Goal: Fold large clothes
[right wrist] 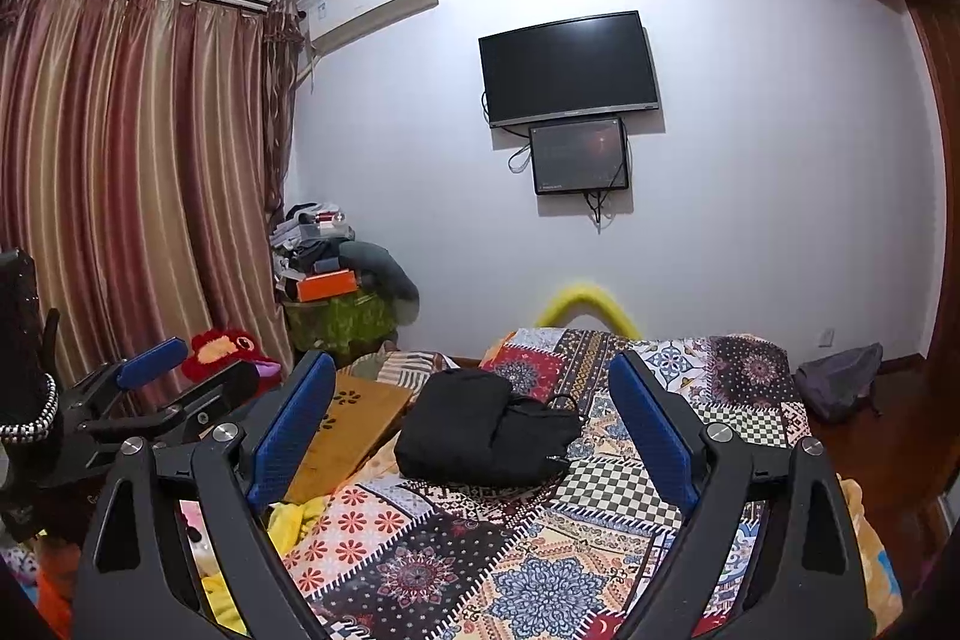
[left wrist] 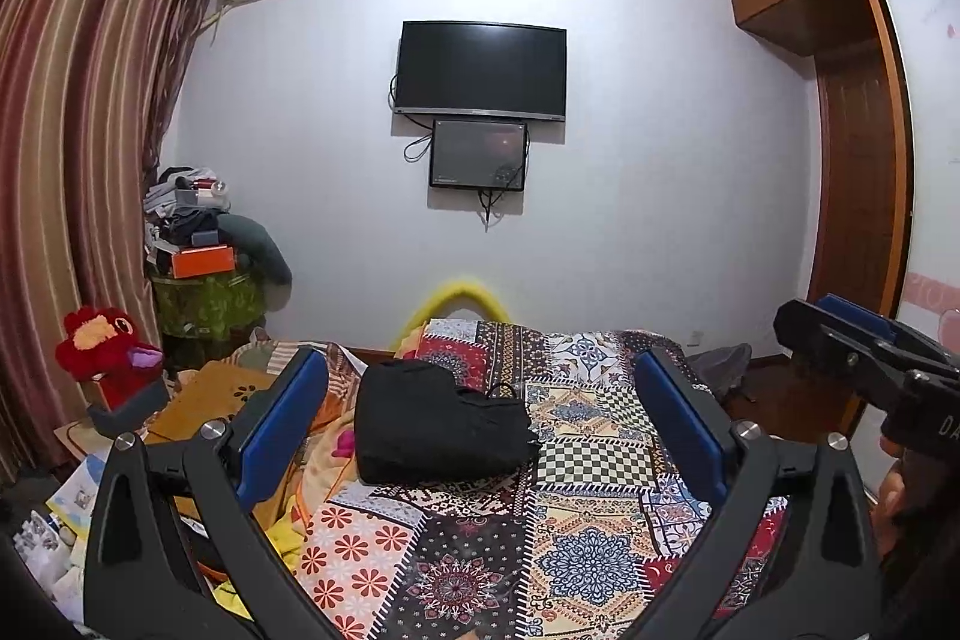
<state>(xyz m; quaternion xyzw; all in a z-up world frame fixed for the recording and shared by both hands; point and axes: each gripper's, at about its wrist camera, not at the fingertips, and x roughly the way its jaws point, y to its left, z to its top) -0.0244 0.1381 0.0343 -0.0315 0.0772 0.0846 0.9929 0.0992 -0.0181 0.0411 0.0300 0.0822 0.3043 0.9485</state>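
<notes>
A black garment [left wrist: 438,427] lies folded into a compact bundle on the patchwork bedspread [left wrist: 570,538]; it also shows in the right wrist view [right wrist: 486,430]. My left gripper [left wrist: 480,418] is open and empty, held above the bed short of the bundle. My right gripper [right wrist: 474,418] is open and empty too, also short of the bundle. The right gripper shows at the right edge of the left wrist view [left wrist: 864,346], and the left gripper at the left of the right wrist view [right wrist: 162,370].
A wooden board [right wrist: 354,424] and yellow cloth [right wrist: 294,514] lie left of the bed. A red plush toy [left wrist: 108,346], a cluttered stand [left wrist: 204,268] and curtains [left wrist: 78,130] stand at left. A TV [left wrist: 480,70] hangs on the far wall. A grey bag [right wrist: 840,388] lies on the floor at right.
</notes>
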